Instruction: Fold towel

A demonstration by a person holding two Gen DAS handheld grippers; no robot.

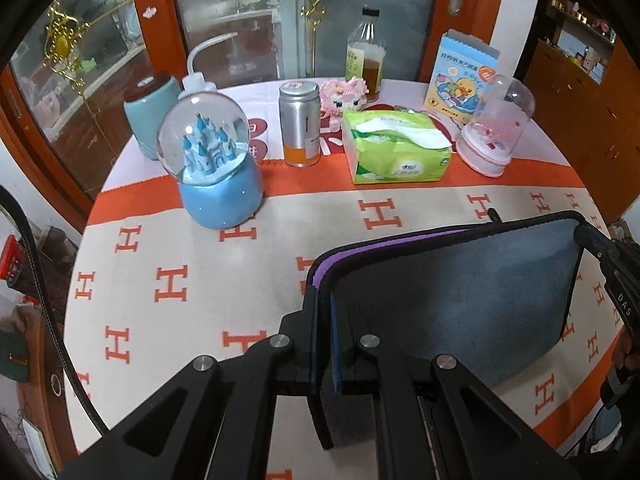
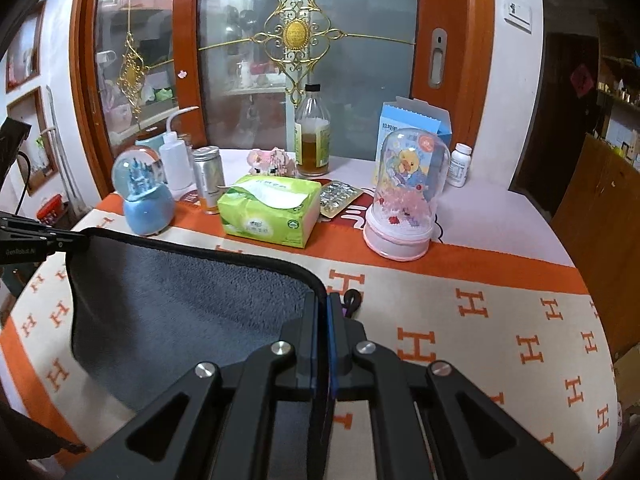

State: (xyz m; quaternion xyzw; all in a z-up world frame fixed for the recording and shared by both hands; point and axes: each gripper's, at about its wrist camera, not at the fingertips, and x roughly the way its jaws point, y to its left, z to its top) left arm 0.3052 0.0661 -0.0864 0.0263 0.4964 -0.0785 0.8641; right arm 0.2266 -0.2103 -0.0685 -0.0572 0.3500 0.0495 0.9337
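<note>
A grey towel [image 1: 460, 276] with a black hem and a purple underside is held up off the table, stretched between my two grippers. My left gripper [image 1: 323, 300] is shut on its left corner. My right gripper [image 2: 323, 304] is shut on its right corner, and the towel [image 2: 180, 300] hangs to the left of it. In the left wrist view the right gripper [image 1: 596, 244] pinches the far corner. In the right wrist view the left gripper [image 2: 72, 240] pinches the far corner. The towel's lower part is hidden behind the gripper bodies.
The table wears a cream and orange cloth [image 1: 180, 280] with H marks. Along its back stand a blue snow globe [image 1: 212, 160], a metal can [image 1: 300, 124], a green tissue pack [image 1: 396, 148], a pink dome ornament [image 1: 492, 128], a bottle [image 1: 366, 56] and a blue box [image 1: 464, 76].
</note>
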